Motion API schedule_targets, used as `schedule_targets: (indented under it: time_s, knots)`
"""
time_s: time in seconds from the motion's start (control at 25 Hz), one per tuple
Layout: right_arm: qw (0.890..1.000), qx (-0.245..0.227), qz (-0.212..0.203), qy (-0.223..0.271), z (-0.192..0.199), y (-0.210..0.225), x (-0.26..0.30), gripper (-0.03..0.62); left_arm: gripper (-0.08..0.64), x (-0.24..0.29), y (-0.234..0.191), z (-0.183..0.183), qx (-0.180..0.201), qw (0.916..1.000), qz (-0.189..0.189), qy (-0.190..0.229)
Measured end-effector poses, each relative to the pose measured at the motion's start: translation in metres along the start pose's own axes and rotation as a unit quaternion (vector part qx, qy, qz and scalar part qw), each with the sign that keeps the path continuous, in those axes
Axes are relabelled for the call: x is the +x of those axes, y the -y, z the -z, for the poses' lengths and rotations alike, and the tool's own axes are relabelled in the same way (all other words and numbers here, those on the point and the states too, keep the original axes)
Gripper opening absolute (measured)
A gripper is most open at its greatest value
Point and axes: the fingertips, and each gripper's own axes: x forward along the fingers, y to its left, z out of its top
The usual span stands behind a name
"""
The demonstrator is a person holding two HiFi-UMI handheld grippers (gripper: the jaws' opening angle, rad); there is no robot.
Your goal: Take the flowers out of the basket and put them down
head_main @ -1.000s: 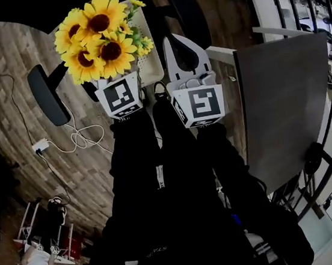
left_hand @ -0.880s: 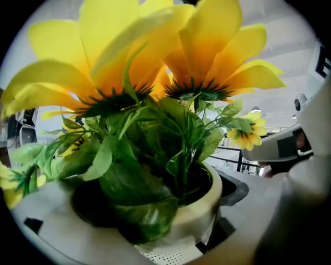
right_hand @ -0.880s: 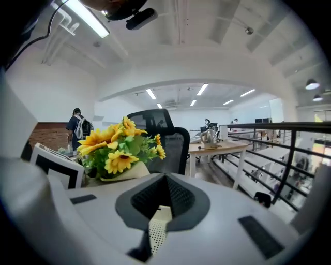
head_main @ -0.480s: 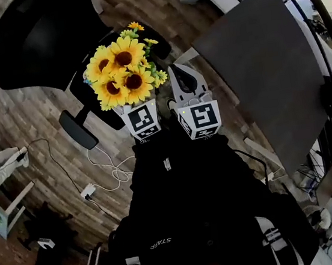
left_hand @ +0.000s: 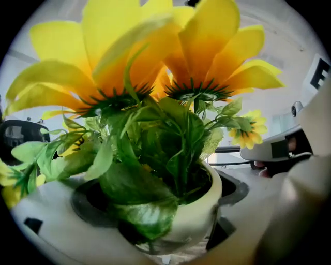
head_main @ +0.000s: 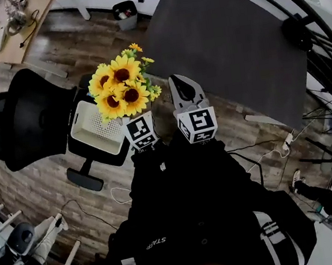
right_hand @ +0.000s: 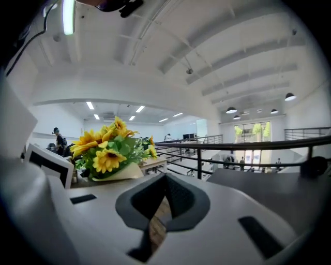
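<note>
Holding the flowers [head_main: 121, 89] upright, my left gripper [left_hand: 165, 227] pinches their cream pot [left_hand: 201, 212] between its jaws, stems running straight out from the fingers. The flowers are out of the white basket [head_main: 87, 132], which sits just to the left on the chair [head_main: 25, 123]. My right gripper [head_main: 181, 85] is pressed together on nothing. The grey table [head_main: 227, 42] lies ahead and right, so I judge the left one must swing rightward.
</note>
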Motion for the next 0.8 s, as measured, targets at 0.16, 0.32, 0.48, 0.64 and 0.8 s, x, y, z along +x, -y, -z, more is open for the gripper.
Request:
schedule_targets:
  time_s: [0.16, 0.32, 0.48, 0.64, 0.8]
  knots:
    - [0.998, 0.015, 0.067, 0.009, -0.01, 0.088, -0.037, 0.012, 0.525, 0.032, 0.085, -0.012, 0.005, 0.9981, 0.062, -0.004]
    - [0.991, 0.032, 0.133, 0.01, -0.009, 0.17, -0.073, 0.012, 0.526, 0.058, 0.168, -0.021, 0.031, 0.9915, 0.126, -0.007]
    - [0.984, 0.038, 0.173, 0.013, -0.009, 0.218, -0.09, 0.012, 0.525, 0.077, 0.221, -0.023, 0.045, 0.9833, 0.177, -0.004]
    - [0.979, 0.04, 0.2, 0.021, -0.016, 0.275, -0.11, 0.012, 0.526, 0.097, 0.284, -0.028, 0.048, 0.9767, 0.209, -0.002]
    - [0.974, 0.049, 0.221, 0.027, -0.02, 0.34, -0.133, 0.012, 0.525, 0.115, 0.355, -0.034, 0.052, 0.9717, 0.23, -0.012]
